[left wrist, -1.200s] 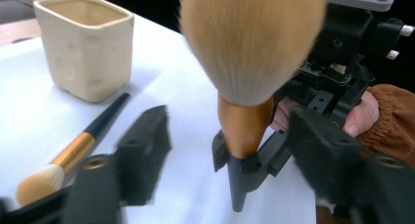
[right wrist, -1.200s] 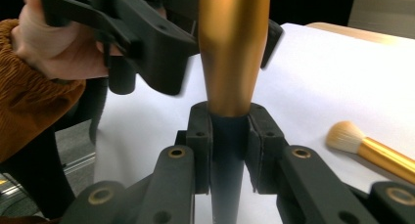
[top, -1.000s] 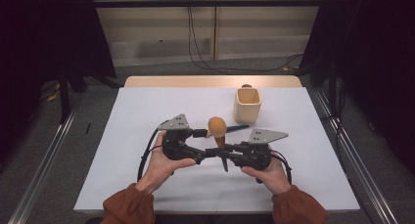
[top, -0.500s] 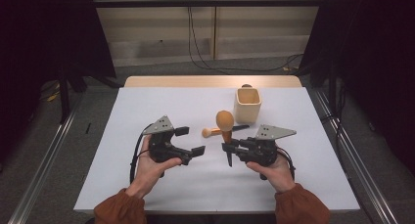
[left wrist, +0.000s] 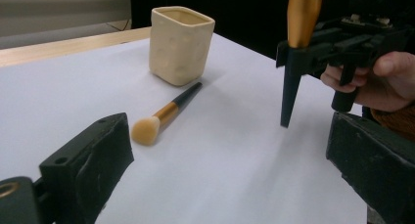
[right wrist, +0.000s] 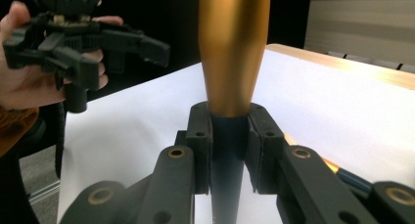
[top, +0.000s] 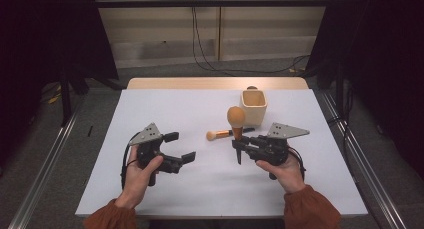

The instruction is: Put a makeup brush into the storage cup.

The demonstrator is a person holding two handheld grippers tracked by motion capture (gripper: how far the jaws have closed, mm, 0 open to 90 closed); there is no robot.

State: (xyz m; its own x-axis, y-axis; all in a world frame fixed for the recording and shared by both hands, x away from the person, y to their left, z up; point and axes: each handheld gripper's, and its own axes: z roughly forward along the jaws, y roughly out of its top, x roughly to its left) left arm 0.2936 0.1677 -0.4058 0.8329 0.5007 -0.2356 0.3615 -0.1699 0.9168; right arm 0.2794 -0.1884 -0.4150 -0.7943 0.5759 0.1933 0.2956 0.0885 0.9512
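A large makeup brush [top: 236,118] with an orange head, gold ferrule [right wrist: 234,53] and dark pointed handle stands upright in my right gripper [top: 241,142], whose jaws are shut on the handle [right wrist: 227,136]. The handle tip hangs just above the white table [top: 200,189]. My left gripper [top: 182,146] is off to the left, apart from the brush. Its jaws have just been opening and stand wide with nothing between them [left wrist: 225,150]. A smaller brush [top: 222,134] lies flat beside a cream square cup [top: 253,106]; the left gripper view shows this small brush [left wrist: 166,114] and the cup [left wrist: 181,43] ahead.
A wooden strip [top: 215,83] edges the table's far side. Metal rails [top: 45,159] run along the floor on both sides, and cables [top: 210,59] trail behind. The person's sleeved forearms [top: 310,209] come in from the near edge.
My left gripper has let go of the large brush, opened wide and drawn away to the left. The right gripper keeps the brush, which now stands more upright.
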